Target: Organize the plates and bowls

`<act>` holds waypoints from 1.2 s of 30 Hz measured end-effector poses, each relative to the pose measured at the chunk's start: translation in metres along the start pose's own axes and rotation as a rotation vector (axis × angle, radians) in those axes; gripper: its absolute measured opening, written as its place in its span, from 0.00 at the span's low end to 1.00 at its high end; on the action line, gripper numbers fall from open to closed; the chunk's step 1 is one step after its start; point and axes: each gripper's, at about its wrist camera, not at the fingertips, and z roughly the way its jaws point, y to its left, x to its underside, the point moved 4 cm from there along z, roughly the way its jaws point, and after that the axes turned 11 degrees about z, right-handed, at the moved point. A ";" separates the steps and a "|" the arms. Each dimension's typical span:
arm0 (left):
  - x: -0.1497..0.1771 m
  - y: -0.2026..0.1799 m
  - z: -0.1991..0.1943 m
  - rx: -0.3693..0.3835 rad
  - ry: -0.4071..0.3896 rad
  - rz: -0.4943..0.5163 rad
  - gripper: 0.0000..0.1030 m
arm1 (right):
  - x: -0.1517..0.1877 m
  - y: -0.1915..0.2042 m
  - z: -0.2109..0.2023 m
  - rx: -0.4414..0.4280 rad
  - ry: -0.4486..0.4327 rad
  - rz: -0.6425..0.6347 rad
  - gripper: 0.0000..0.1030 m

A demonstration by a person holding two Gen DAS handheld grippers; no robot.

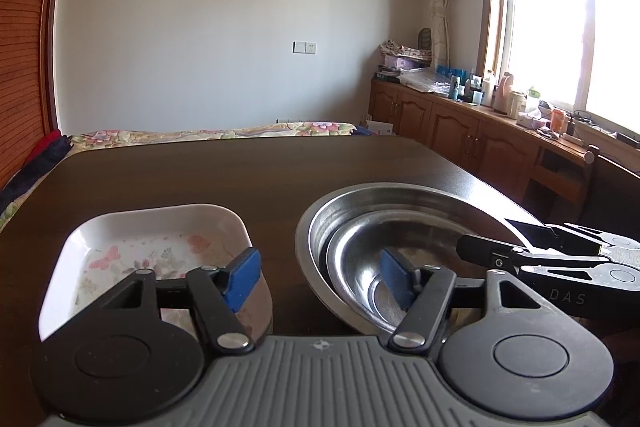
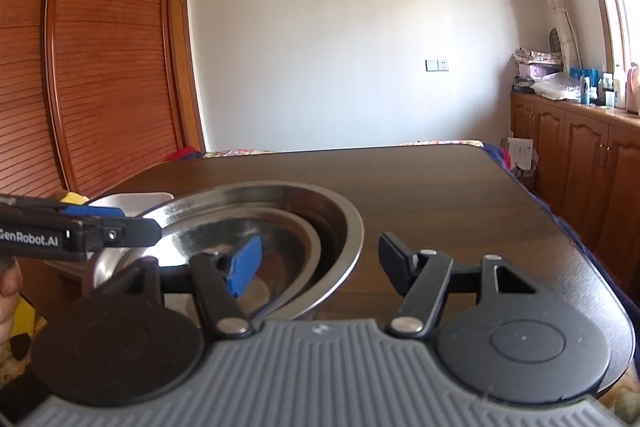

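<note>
On the dark wooden desk (image 1: pixel 240 171) a white square dish (image 1: pixel 160 247) with a flower pattern sits just left of a large steel bowl (image 1: pixel 320 227), which holds a smaller steel bowl (image 1: pixel 360 267) nested inside it. The left gripper (image 1: pixel 320 277) hovers above the gap between the dish and the bowls, jaws apart and holding nothing. The right gripper (image 2: pixel 320 263) hangs over the large bowl's right rim, its jaws likewise spread wide and empty.

White dish (image 1: pixel 160 227) was printed with pink butterflies; steel bowls (image 1: pixel 400 227) were silver; table (image 1: pixel 240 167) was dark brown.
</note>
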 end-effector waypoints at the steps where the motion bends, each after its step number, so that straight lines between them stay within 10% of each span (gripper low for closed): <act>1: 0.001 0.000 0.000 0.002 0.003 -0.001 0.63 | 0.001 0.000 0.000 -0.003 0.000 0.005 0.64; 36: 0.001 -0.012 0.004 0.027 -0.010 0.011 0.34 | 0.003 0.000 -0.001 -0.026 -0.017 0.042 0.44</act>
